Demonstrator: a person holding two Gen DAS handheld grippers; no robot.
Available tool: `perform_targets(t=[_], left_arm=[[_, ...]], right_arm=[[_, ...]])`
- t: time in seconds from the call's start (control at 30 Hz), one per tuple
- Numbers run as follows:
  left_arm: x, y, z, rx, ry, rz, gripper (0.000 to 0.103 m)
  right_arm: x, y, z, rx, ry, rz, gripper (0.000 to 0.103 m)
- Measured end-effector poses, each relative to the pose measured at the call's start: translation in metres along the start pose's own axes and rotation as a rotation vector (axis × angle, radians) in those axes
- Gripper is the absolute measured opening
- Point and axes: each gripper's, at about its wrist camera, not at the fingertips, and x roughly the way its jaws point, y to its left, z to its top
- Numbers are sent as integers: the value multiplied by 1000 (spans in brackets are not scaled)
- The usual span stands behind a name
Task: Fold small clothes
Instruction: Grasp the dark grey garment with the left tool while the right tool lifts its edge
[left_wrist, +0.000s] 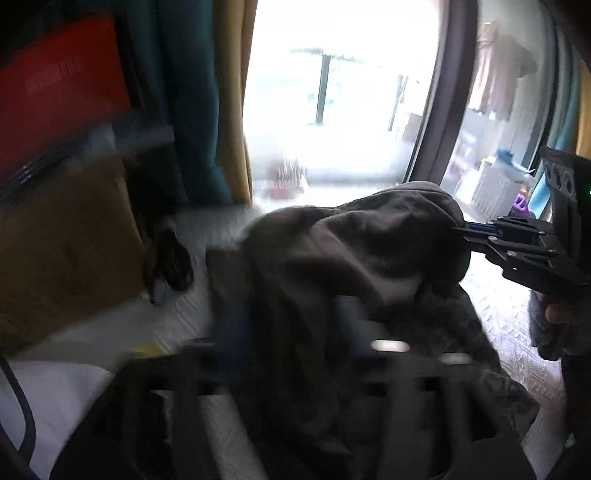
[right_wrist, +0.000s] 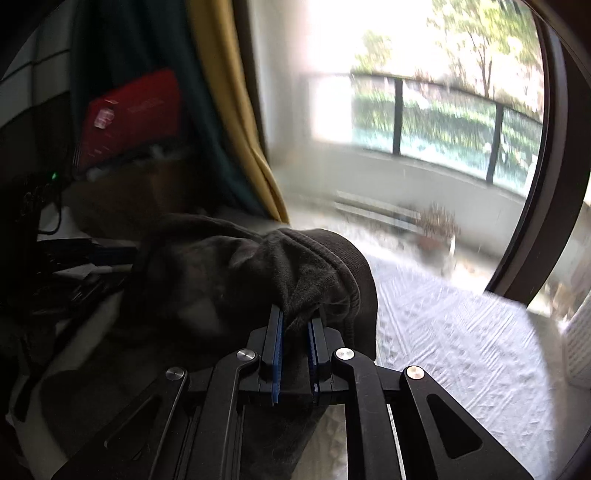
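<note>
A dark grey garment (left_wrist: 347, 266) hangs lifted above the white patterned bed cover (left_wrist: 513, 332). In the right wrist view my right gripper (right_wrist: 296, 317) is shut on the garment (right_wrist: 236, 273) near its ribbed hem, cloth bunched between the blue pads (right_wrist: 277, 332). In the left wrist view the right gripper (left_wrist: 461, 230) enters from the right and pinches the garment's upper edge. My left gripper (left_wrist: 291, 332) is blurred and buried in the cloth; dark fabric lies between and over its fingers. Its jaw state is unclear.
A red box (left_wrist: 55, 96) sits on a brown cardboard box (left_wrist: 62, 243) at the left. Teal and yellow curtains (left_wrist: 221, 110) hang beside a bright window with a dark frame (left_wrist: 447, 92). A white basket (right_wrist: 576, 339) stands at the right.
</note>
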Motion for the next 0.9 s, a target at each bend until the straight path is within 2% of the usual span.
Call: perform_targets(t=[0.07,0.17,0.23,0.27,0.3,0.33,0.37,0.5,0.63,0.67,0.73,0.77,0.8,0.83,0.9], left_arm=[[14,3,-4,-17,60,-21,76],[25,3,-16,-9,118,-5,76],[31,7,-17,-27,137,-16,77],[33,9,-17,-36,140,-17,77],[33,12,-17,-47,141,-14,79],[34,13,-17,-57,138,-12,80],[34,14,-17,-64,135,-14,81],[32,9,-18,-55,128,-19,89],[34,-4,-21,-21,122,-55,91],[33,-7,-24,11,123,-48,91],[31,-10,-25,30,117,-48,88],[28,-10,-25,24,111,-80,73],[27,-10,-25,13,111,-91,66],[25,-10,-25,10,107,-89,61],[21,-14,-27,16,105,-119,34]], right_arm=[[14,-10,-4,31,38,4,12],[26,-25,-11,78,68,8,13],[28,-31,-14,89,78,11,28],[30,-33,-16,91,87,6,51],[31,-34,-20,100,101,6,84],[32,-34,-23,109,112,14,96],[33,-35,-27,117,117,25,101],[42,-35,-38,138,145,69,101],[49,-31,-32,140,149,108,100],[54,-29,-30,141,158,131,98],[58,-26,-24,137,149,160,84],[60,-25,-22,138,147,185,70],[62,-24,-21,141,147,200,60],[62,-22,-21,145,149,215,57],[61,-16,-19,137,147,228,41]])
